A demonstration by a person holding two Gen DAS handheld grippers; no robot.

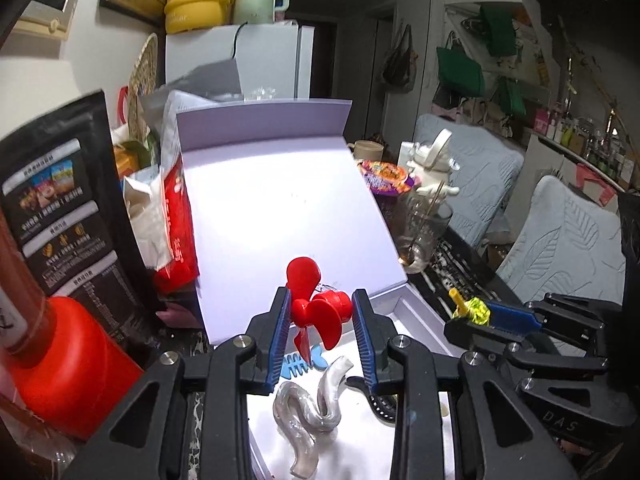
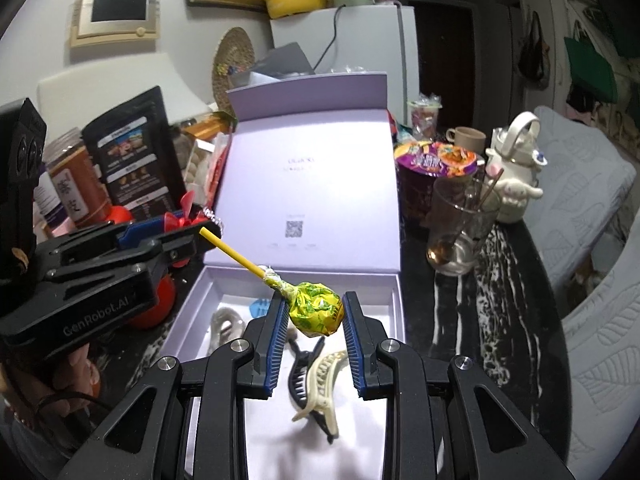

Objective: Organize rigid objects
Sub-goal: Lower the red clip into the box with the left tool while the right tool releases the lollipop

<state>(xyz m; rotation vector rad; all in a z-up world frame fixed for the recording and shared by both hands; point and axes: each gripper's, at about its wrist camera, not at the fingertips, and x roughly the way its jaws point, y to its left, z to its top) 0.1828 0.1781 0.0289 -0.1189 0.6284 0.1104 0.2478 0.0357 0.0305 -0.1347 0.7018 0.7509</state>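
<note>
Lollipop (image 2: 316,314) between right fingers (image 2: 278,332) — propeller (image 1: 316,306) between left

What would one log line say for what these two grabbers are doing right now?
left gripper: shut on red propeller | right gripper: shut on lollipop | both over open box | hair clips inside

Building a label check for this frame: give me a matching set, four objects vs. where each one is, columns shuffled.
Objects:
1. red plastic propeller
2. yellow-wrapped lollipop
3. cream plastic hair claw
4. drinking glass with spoon

Places:
A. on the dark table right of the lavender gift box
B. lying inside the box
C. clamped in the right tongs
D. clamped in the left tongs

Pairs: 1-D, 2-C, 3-B, 4-A
</note>
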